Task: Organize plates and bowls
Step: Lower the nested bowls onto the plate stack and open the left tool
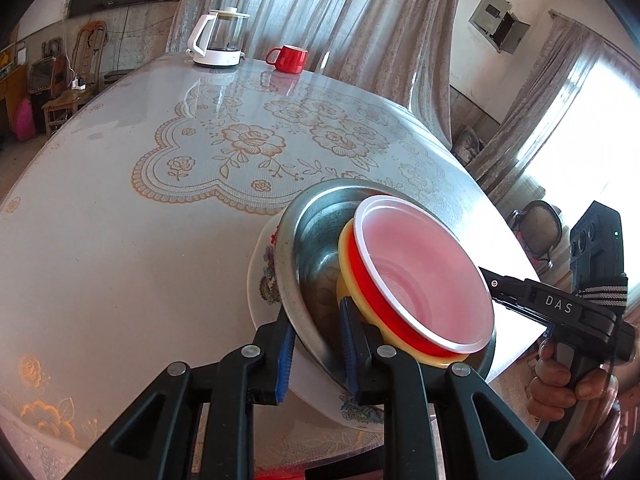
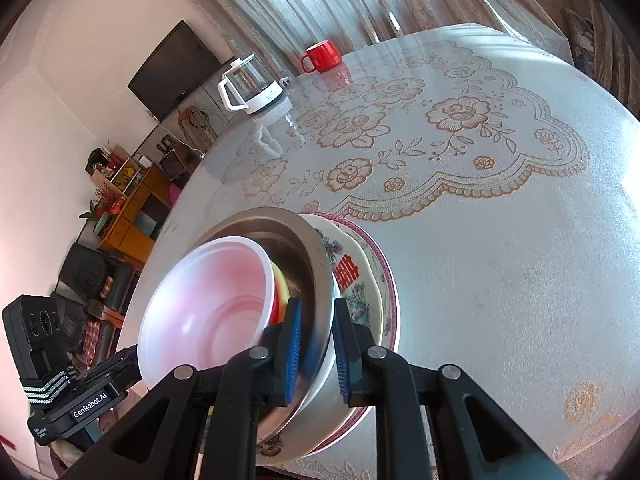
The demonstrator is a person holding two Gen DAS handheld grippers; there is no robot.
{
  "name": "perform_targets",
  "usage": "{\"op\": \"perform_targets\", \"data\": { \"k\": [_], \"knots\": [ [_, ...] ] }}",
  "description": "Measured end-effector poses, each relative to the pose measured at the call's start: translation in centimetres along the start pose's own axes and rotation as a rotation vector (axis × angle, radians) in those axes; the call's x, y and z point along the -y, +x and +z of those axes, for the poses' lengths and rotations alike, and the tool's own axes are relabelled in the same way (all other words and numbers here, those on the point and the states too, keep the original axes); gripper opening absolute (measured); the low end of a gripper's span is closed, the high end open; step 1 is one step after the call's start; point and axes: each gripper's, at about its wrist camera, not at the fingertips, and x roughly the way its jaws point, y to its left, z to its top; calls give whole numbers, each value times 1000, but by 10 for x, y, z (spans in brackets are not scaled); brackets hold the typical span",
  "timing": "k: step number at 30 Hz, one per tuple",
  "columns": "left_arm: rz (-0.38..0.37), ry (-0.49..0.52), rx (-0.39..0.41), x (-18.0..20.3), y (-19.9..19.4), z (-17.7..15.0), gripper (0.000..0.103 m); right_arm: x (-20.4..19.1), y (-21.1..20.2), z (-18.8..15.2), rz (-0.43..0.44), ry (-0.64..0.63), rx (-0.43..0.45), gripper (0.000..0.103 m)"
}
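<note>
My left claw [image 1: 316,344] pinching the steel bowl [image 1: 320,236] rim, my right claw [image 2: 316,348] pinching the opposite rim, stack tilted over the table [image 1: 120,240].

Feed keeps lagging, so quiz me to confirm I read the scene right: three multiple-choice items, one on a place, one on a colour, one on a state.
1. Where does the red mug stand?
A. beside the kettle
B. inside the stack
C. on a chair

2. What colour is the top bowl's outside?
A. blue
B. red
C. green

3. What is the left claw doing?
A. hanging open
B. clamping the metal bowl's rim
C. gripping the mug

Key: 1 A, both stand at the table's far edge; 2 B, a red wall shows below its white rim; 3 B, its blue pads pinch that rim.
</note>
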Motion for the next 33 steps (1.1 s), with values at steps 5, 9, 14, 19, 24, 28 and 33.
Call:
{"op": "perform_targets", "data": {
  "k": [5,9,14,19,24,28,33],
  "knots": [
    [10,8,6,2,-1,-1,22,-2,0,-1,-15,-12,4,16],
    [49,36,15,7,-3,-1,23,-3,0,-3,-25,-15,8,16],
    [70,49,31,7,-6,-2,24,-8,0,-5,-52,-40,18,16],
    [93,67,50,9,-10,-4,26,-8,0,-8,-45,-37,16,16],
    [102,60,64,7,-15,-6,28,-16,-4,-12,-89,-71,36,20],
    [115,59,76,8,-18,-7,31,-20,-7,-16,-101,-89,45,24],
    [141,61,106,8,-23,-12,36,-24,-12,-20,-127,-106,65,25]
  ]
}}
